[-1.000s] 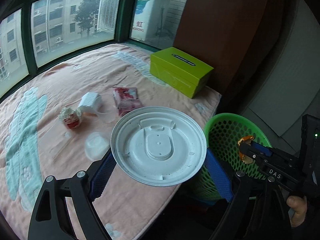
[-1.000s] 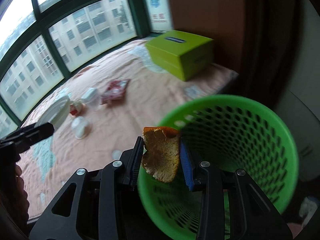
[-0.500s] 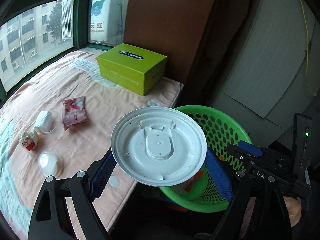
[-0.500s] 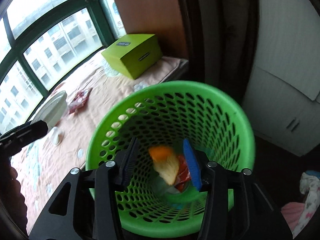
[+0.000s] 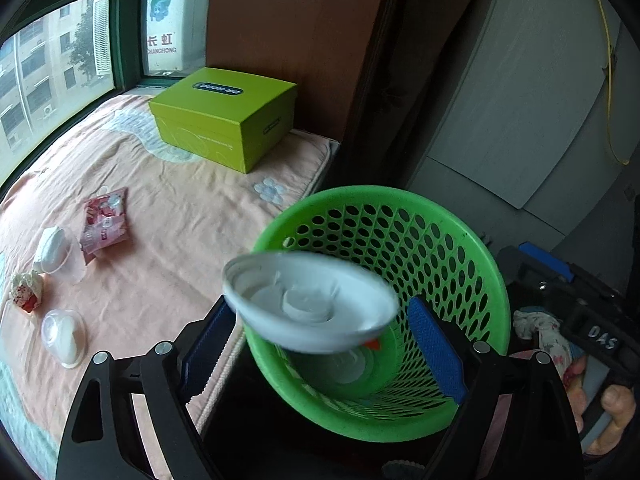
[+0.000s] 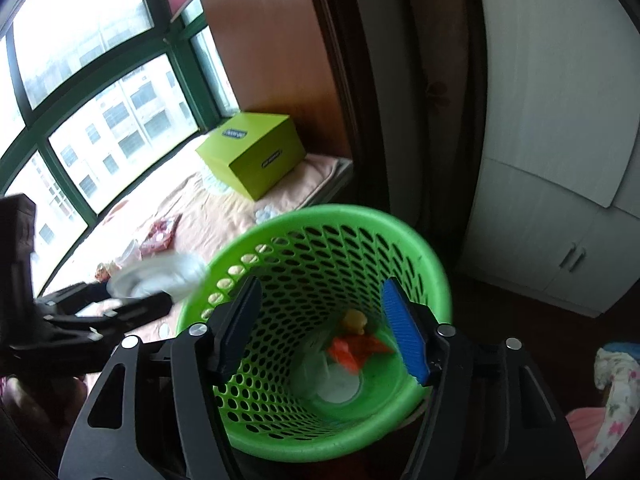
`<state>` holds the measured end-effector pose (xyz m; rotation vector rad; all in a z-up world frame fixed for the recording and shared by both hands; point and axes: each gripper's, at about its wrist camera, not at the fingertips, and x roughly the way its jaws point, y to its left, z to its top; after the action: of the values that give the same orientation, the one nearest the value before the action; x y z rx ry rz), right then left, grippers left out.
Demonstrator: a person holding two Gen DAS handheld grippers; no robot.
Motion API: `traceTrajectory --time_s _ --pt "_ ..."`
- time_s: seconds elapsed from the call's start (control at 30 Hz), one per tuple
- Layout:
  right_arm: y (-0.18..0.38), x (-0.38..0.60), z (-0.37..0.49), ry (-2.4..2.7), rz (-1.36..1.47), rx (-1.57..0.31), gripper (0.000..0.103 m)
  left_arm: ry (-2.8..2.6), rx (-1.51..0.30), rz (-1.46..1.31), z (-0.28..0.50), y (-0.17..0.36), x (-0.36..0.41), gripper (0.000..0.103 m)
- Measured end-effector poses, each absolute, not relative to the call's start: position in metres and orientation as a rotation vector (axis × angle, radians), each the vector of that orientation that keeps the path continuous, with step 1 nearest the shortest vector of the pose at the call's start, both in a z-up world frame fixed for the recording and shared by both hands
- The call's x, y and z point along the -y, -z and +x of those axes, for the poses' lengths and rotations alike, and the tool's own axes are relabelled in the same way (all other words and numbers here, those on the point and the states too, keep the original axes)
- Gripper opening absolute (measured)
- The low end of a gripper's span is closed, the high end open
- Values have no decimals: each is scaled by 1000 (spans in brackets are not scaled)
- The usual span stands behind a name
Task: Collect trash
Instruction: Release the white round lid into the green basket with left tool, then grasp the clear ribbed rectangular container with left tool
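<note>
Pink bedding (image 5: 168,216) is covering a ledge under the window (image 5: 48,68), and trash is lying on it. From left to right in the left wrist view: a crumpled red-and-white wrapper (image 5: 26,294) is resting at the far left; a clear cup (image 5: 64,336) is lying just below it; a white cup (image 5: 50,244) is lying above, touching a red packet (image 5: 105,222). A green box (image 5: 224,118) is sitting further back by the wall. The left gripper (image 5: 324,344) is standing with its jaws wide apart, and a white lid (image 5: 310,300), blurred and tilted, is hanging between them over the near rim of the green basket (image 5: 472,264); no pad is visibly touching it. In the right wrist view, the right gripper (image 6: 324,328) is likewise standing wide and gripping nothing, positioned above the basket mouth. Orange peel (image 6: 354,320), a red-orange wrapper (image 6: 352,350) and a clear lid (image 6: 334,380) are lying at the basket bottom. Floral cloth (image 6: 618,380) is lying on the floor at the far right.
</note>
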<state>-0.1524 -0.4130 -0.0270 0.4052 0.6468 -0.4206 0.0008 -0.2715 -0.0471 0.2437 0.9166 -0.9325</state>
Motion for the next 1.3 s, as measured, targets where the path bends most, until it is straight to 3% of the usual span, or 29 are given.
traceTrajectory --time_s 0.43,0.63,1.3 --pt "22 396 -137 352 394 -650 69 875 -919 201 9 44 248 88" --pt "18 374 -116 285 369 -657 74 761 -888 151 31 35 205 88" --pt "12 287 -29 53 262 -697 80 321 -877 55 135 54 30 87"
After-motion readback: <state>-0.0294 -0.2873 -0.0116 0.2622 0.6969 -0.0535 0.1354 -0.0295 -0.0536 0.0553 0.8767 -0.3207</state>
